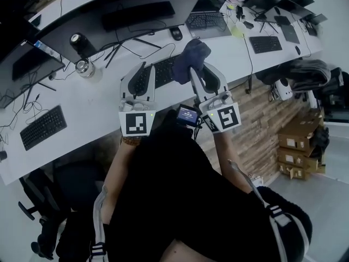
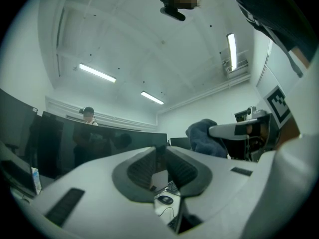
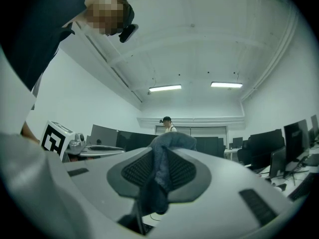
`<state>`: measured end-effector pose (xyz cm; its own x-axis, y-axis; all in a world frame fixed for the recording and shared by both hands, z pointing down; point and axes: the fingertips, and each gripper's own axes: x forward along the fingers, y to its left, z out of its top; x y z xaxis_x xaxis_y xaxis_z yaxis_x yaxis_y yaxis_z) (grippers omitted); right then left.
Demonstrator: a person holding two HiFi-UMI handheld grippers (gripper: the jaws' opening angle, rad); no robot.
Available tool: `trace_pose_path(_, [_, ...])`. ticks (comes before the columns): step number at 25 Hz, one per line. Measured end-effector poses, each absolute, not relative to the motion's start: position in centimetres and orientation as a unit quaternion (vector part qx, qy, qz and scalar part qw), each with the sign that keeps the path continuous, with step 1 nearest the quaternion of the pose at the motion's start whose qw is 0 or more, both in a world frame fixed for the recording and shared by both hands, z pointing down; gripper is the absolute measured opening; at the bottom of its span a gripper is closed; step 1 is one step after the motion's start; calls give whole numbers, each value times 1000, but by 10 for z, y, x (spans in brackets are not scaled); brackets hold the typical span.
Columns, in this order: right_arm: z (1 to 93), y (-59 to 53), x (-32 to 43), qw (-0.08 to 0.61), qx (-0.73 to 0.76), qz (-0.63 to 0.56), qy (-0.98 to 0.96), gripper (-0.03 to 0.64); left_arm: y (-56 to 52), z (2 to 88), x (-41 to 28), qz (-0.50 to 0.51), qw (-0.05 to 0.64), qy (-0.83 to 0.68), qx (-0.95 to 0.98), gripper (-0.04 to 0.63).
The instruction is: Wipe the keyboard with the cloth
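Cloth [image 1: 195, 52] is bunched up and pinched in my right tool [image 3: 159, 158], sitting over the right end of the keyboard [image 1: 161, 73] on the white bench [image 1: 98, 102]. Left tool [image 2: 160, 156] is pressed together with nothing in it, hanging over the keyboard's left half, just beside the right one

Head view looks steeply down on the left gripper [image 1: 147, 67] and right gripper [image 1: 199, 67]; their own views look close along the jaws, all sharing the cloth [image 1: 194, 54]
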<state>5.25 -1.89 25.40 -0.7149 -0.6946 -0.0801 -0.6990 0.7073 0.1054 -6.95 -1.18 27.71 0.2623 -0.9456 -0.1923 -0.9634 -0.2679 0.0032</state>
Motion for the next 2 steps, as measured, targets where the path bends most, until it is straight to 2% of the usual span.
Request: trace_pose_path(2, [252,-16,54,18,-373,62,926,78,-9,276,-67,79,58,603,-792,67])
